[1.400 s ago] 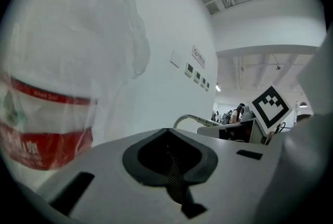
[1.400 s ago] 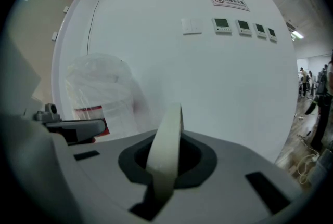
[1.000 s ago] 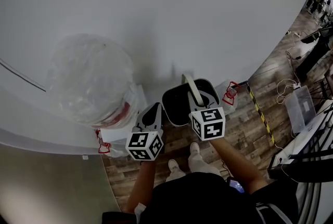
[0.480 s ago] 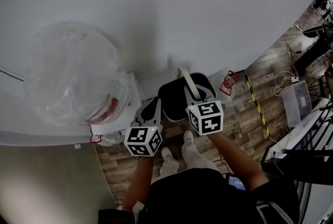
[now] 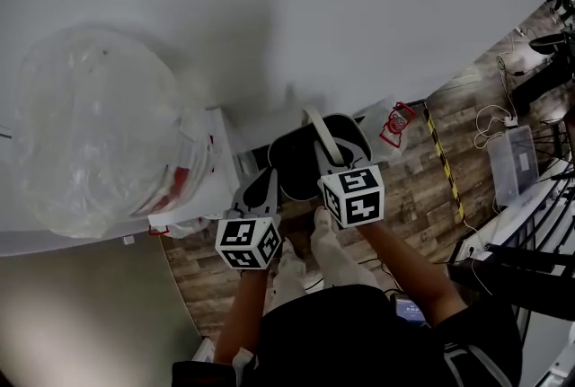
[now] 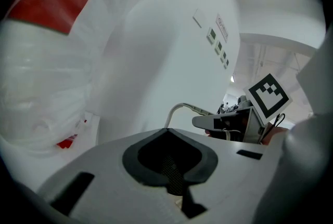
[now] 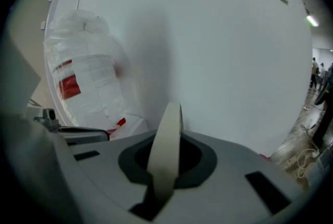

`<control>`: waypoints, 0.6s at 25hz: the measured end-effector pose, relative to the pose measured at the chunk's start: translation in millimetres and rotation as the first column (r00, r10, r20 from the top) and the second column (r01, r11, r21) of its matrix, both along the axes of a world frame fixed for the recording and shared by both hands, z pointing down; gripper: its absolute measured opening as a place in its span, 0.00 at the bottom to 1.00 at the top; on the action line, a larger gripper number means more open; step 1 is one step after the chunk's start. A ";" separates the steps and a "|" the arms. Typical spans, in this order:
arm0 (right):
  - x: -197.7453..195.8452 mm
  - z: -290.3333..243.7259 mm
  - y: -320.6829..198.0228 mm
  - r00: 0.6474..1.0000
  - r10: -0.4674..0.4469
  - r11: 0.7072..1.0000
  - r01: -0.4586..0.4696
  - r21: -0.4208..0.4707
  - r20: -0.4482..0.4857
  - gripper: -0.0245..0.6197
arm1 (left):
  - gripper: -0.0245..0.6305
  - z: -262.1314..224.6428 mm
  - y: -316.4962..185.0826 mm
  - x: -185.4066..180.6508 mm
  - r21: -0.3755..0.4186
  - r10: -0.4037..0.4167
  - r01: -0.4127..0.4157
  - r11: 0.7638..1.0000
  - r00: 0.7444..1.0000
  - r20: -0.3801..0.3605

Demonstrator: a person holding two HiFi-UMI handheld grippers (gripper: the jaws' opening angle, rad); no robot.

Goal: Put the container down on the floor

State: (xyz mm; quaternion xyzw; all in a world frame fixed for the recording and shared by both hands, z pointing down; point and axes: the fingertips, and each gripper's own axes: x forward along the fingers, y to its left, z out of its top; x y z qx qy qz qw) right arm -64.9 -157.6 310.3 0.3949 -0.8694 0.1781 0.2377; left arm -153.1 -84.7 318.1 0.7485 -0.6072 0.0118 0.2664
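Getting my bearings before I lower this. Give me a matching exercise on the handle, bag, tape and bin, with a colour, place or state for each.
Things:
1. handle
2. bag
3. tape
4. bin

Descriptions:
a. yellow and black stripes
b. dark, open top
c. clamped in the right tongs
d. clear plastic, far left

Pairs: 1-c, 2-d, 3-a, 4-b

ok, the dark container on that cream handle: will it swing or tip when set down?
Probably swings: the container is carried by one thin arched handle pinched in the right gripper. Likely light: the handle holds its arch. Its wide mouth hints at a broad base, so it should sit steady on the wood floor.
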 end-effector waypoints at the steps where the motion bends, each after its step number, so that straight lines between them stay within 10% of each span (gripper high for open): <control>1: 0.2 4.3 0.7 1.000 -0.001 1.000 0.001 -0.009 -0.003 0.09 | 0.06 3.5 0.4 -0.1 -0.007 -0.003 0.003 1.000 1.000 -0.004; 15: 4.4 60.3 9.9 0.999 -0.004 0.995 0.000 -0.102 -0.032 0.09 | 0.06 45.3 4.9 16.4 -0.066 0.030 -0.030 0.997 1.000 0.003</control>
